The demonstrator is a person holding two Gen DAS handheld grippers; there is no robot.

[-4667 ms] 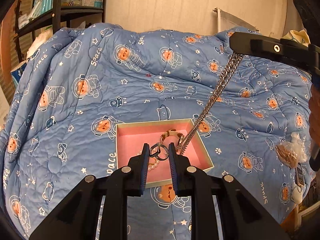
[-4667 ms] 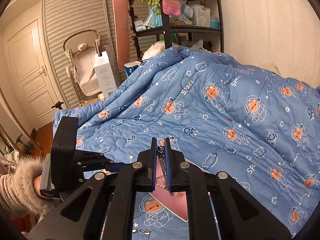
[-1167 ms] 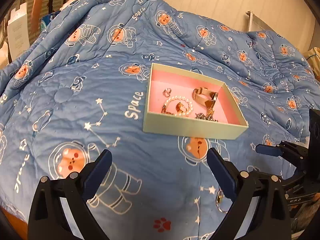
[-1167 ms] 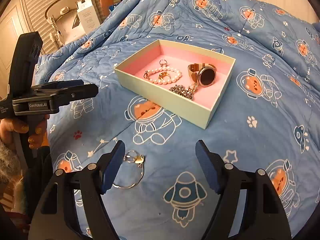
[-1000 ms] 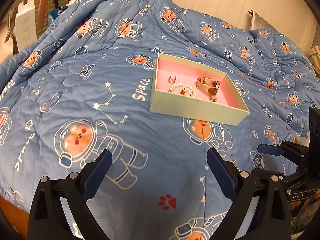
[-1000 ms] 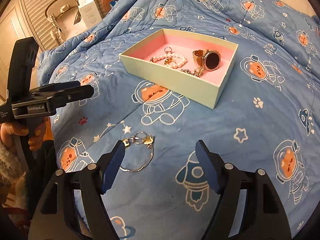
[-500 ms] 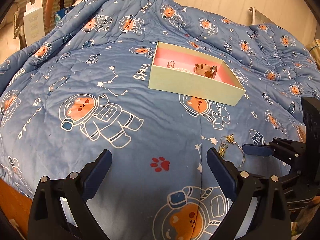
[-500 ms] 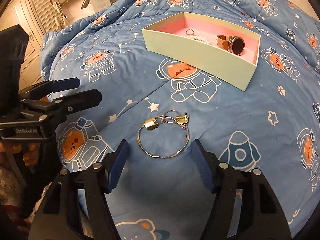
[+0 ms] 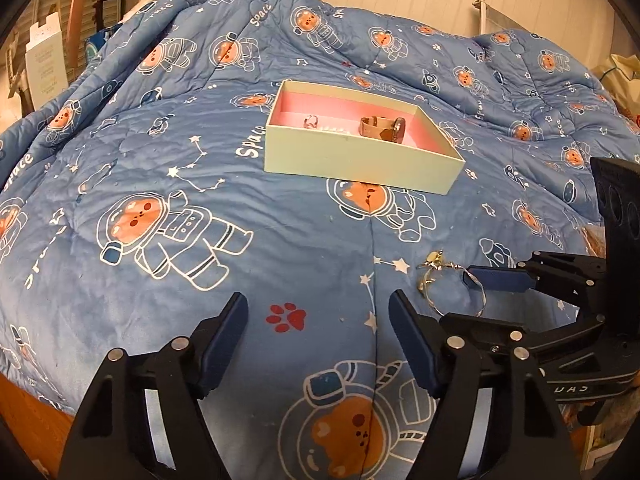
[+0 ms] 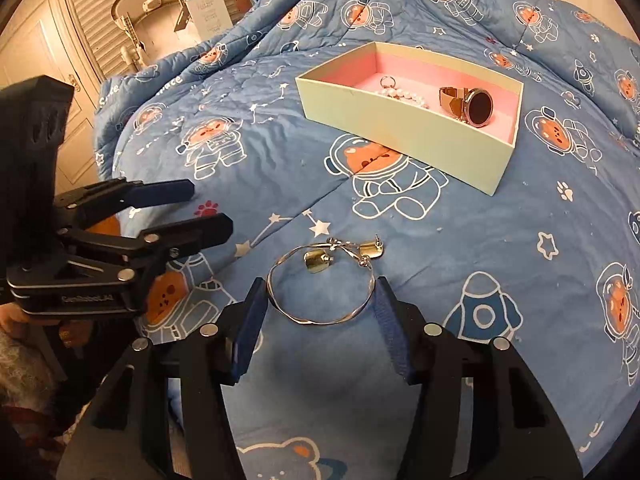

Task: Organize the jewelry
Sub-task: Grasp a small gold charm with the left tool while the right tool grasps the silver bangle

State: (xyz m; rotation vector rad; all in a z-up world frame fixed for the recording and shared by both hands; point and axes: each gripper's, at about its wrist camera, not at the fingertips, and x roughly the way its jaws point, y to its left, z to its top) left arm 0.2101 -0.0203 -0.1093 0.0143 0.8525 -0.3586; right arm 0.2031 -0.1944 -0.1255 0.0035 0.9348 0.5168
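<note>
One bangle [image 10: 322, 288], two gold charms [image 10: 318, 260]

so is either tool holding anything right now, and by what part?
Nothing held. The right tool, jaws closing, straddles the thin silver bangle lying on the blue quilt, pads not pressing it. The left tool is empty.

The bed [image 10: 500, 240] is covered by a blue quilt [image 9: 160, 160] printed with astronaut bears. A pale green box [image 10: 408, 128] with a pink lining is set on it, and a silver bangle [image 10: 320, 280] with gold charms is laid nearer.
</note>
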